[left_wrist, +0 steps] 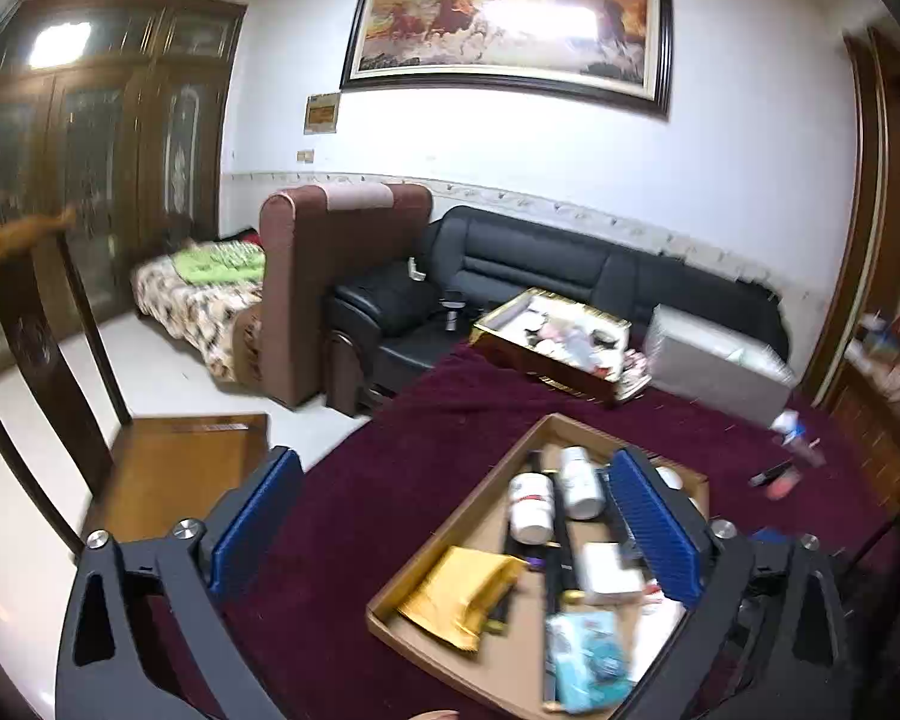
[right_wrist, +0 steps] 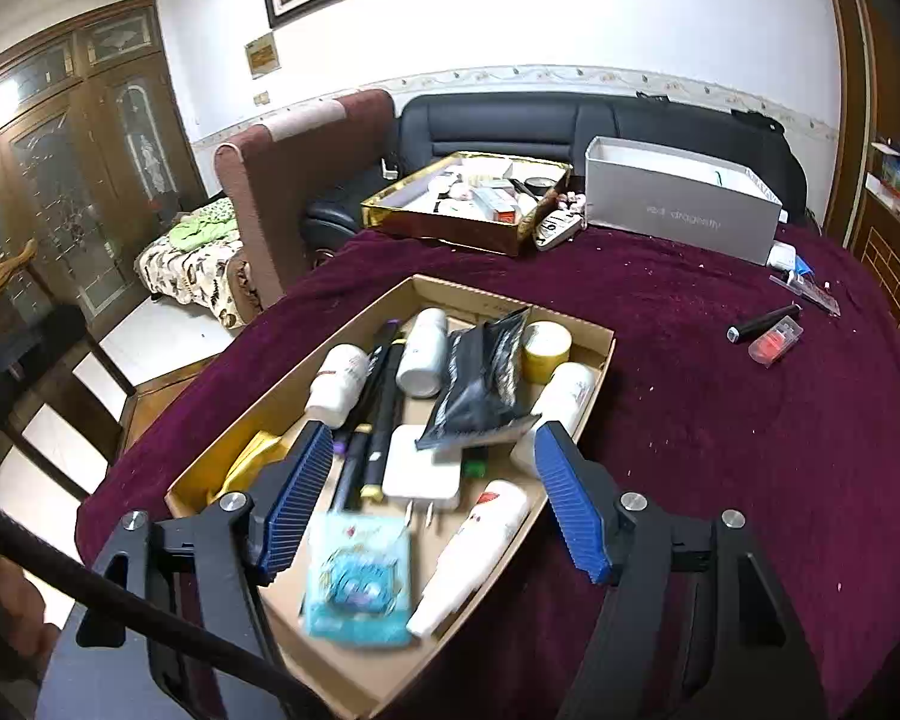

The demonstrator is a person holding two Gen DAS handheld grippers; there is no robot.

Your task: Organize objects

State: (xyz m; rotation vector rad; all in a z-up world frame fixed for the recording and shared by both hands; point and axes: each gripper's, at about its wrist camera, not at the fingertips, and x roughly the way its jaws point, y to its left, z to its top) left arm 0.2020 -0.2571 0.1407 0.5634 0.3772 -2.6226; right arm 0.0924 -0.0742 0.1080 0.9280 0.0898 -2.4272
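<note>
Cardboard tray of bottles; grey box lettering, perhaps "red dragonfly".

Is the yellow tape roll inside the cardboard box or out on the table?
Inside: the yellow tape roll sits within the cardboard box, near its far corner.

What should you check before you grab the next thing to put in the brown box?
1. Left gripper empty, blue fingers spread apart: ok.
2. Right gripper empty, fingers apart: ok.
3. Room left in the brown cardboard box: not ok, it is crowded with white bottles, a black pouch and a light blue packet.
4. Loose things remain on the dark red tablecloth: ok, a black pen-shaped stick and a small red clear case lie apart from the box.
5. Path to them clear: ok, bare cloth between.
6. Sharp view: not ok, the left view is blurred.
</note>
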